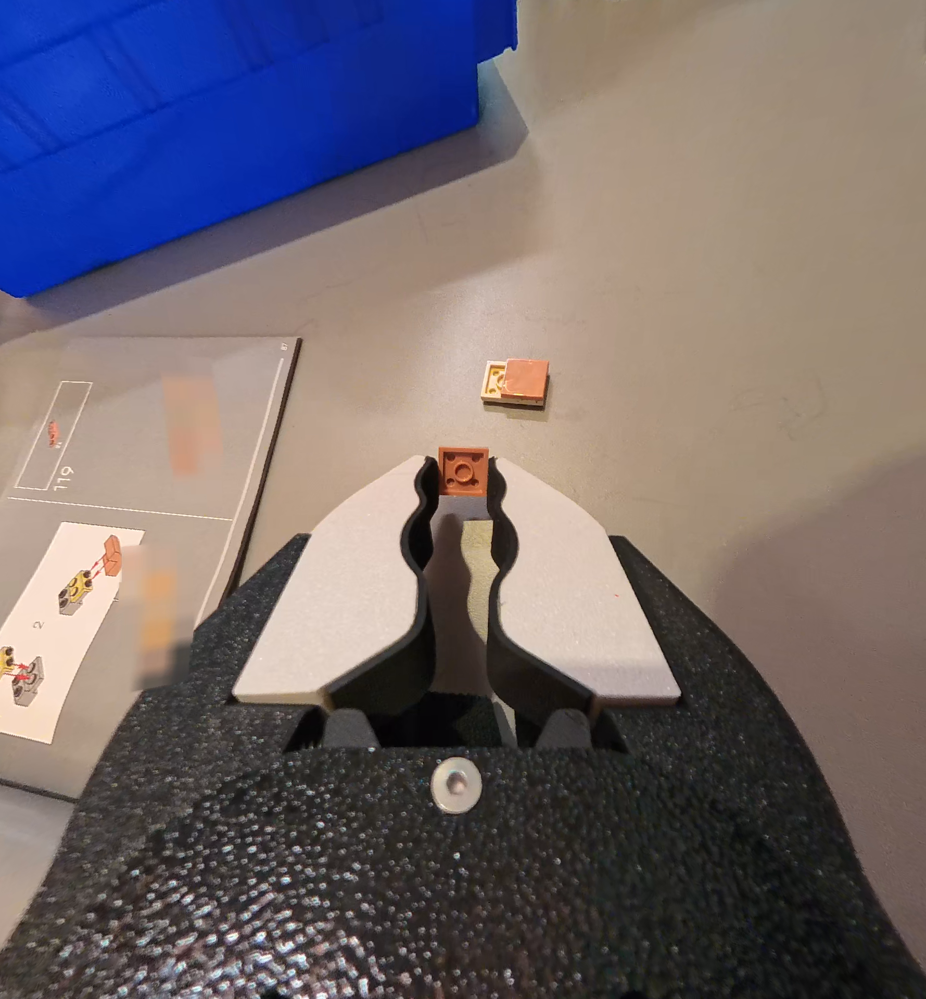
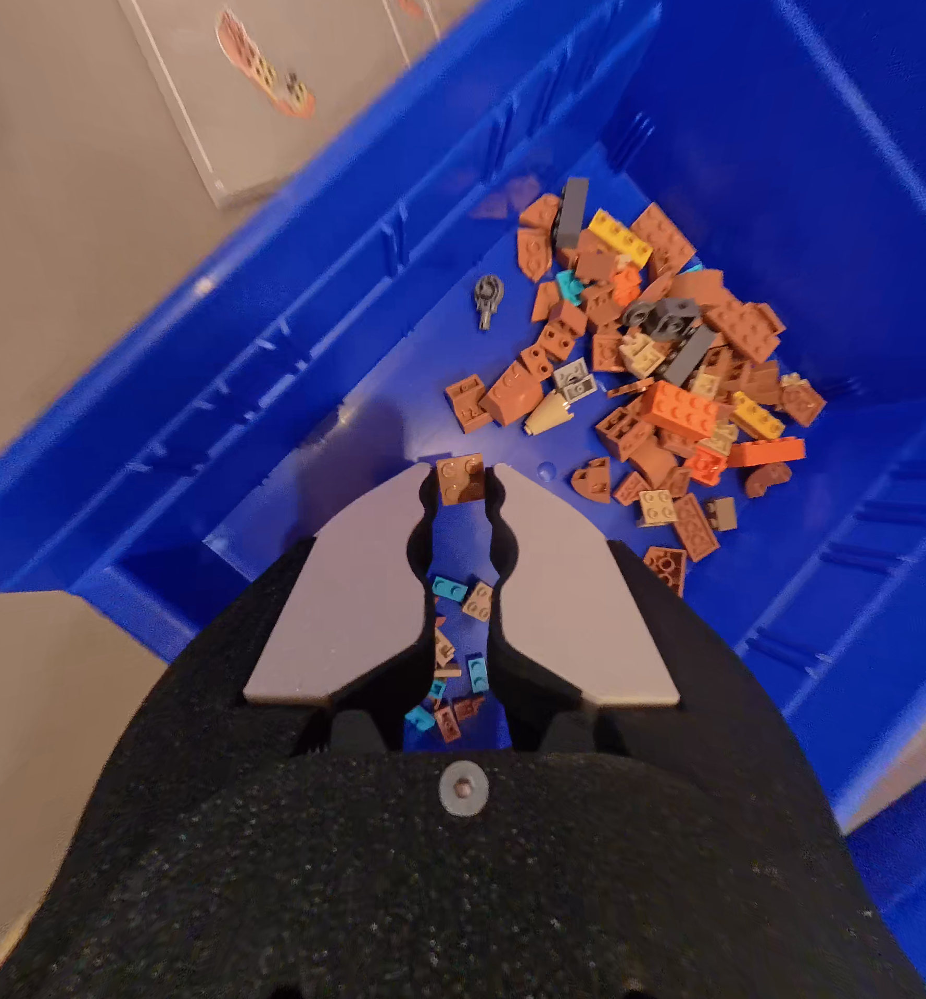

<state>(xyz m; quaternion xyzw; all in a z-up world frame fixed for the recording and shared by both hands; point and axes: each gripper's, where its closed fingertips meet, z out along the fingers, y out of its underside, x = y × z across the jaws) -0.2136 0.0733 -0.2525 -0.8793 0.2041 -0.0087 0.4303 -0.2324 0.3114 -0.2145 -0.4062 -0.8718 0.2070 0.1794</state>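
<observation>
My left gripper (image 1: 463,471) is shut on a small square brown plate (image 1: 464,470), its underside toward the camera, held above the grey table (image 1: 720,270). A tan plate with a brown smooth tile on top (image 1: 517,385) lies on the table just beyond it to the right. My right gripper (image 2: 461,480) is shut on a small square brown plate (image 2: 460,478) with its studs toward the camera, held over the floor of the blue bin (image 2: 374,411). A pile of brown, orange, yellow, tan and grey bricks (image 2: 666,346) lies in the bin to the right of it.
An open instruction booklet (image 1: 125,540) lies on the table at the left. The blue bin (image 1: 206,135) stands at the back left in the left wrist view. A few teal and tan small pieces (image 2: 466,594) lie on the bin floor under my right gripper. A sheet of paper (image 2: 233,97) lies outside the bin. My right fingertips sit around 25 centimetres from my left ones.
</observation>
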